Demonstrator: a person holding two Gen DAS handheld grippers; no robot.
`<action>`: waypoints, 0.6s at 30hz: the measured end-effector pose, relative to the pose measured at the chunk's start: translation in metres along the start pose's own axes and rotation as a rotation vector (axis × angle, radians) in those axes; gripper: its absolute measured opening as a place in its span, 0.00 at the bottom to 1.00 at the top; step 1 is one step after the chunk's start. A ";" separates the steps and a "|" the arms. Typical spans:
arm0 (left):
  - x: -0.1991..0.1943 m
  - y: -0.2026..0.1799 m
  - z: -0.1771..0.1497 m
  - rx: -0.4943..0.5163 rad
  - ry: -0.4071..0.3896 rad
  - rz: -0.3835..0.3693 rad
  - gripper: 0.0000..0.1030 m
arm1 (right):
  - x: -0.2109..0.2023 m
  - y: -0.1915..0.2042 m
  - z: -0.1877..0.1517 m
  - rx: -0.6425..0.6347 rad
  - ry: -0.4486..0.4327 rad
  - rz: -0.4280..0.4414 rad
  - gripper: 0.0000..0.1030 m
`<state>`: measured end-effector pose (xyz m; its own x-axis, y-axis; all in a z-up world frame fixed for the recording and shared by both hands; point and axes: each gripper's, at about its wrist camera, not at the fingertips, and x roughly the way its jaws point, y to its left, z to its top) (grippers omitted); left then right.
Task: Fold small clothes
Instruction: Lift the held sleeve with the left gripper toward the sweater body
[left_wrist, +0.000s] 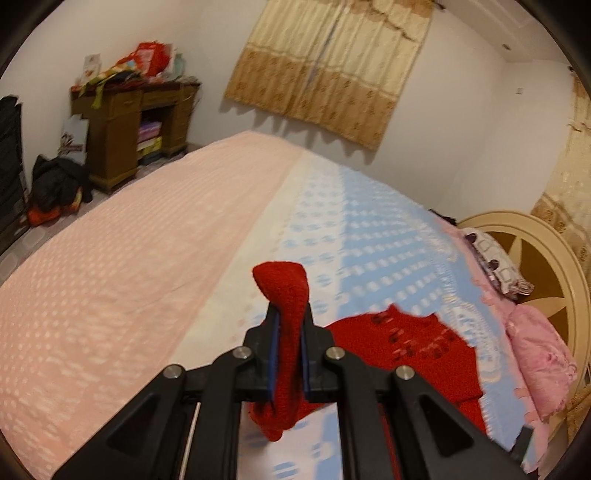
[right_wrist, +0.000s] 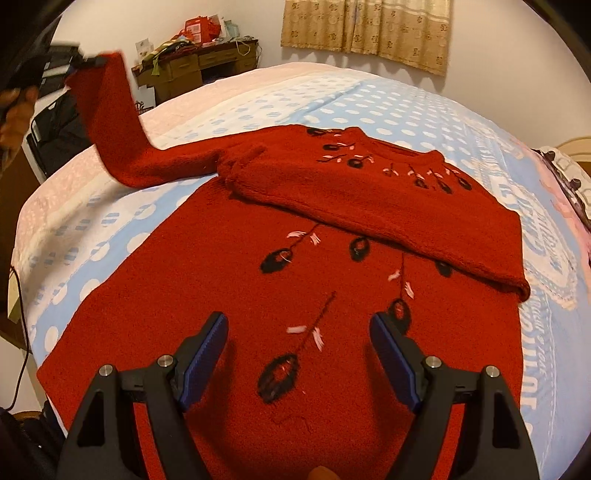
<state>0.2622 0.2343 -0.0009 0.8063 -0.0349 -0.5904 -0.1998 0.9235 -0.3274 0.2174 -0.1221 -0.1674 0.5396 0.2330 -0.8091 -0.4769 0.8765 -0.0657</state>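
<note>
A red knitted sweater (right_wrist: 229, 280) with black and pink embroidery lies face up on the bed (right_wrist: 369, 107). Its right sleeve (right_wrist: 388, 214) is folded across the chest. My left gripper (left_wrist: 290, 317) is shut on the cuff of the left sleeve (left_wrist: 284, 291) and holds it lifted above the bed; the right wrist view shows that sleeve (right_wrist: 110, 122) raised at the far left, with the left gripper (right_wrist: 86, 61) at its end. My right gripper (right_wrist: 297, 321) is open and empty, just above the sweater's lower body.
The bed cover is pink on the left (left_wrist: 129, 240) and blue with white dots on the right. A wooden desk (left_wrist: 129, 122) piled with things stands beyond the bed. Pillows (left_wrist: 498, 266) and a headboard (left_wrist: 546, 258) lie to the right. Curtains (left_wrist: 332, 66) hang on the far wall.
</note>
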 end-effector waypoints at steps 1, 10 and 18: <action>-0.002 -0.009 0.005 0.012 -0.011 -0.008 0.09 | -0.001 -0.001 -0.001 0.001 0.000 0.000 0.77; -0.021 -0.088 0.040 0.105 -0.098 -0.124 0.09 | -0.011 -0.011 -0.013 0.042 -0.022 0.025 0.77; -0.021 -0.148 0.045 0.152 -0.107 -0.186 0.09 | -0.018 -0.015 -0.029 0.067 -0.056 0.023 0.77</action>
<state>0.3001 0.1159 0.0928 0.8772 -0.1767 -0.4465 0.0373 0.9521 -0.3035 0.1950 -0.1516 -0.1692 0.5676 0.2747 -0.7761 -0.4431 0.8965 -0.0067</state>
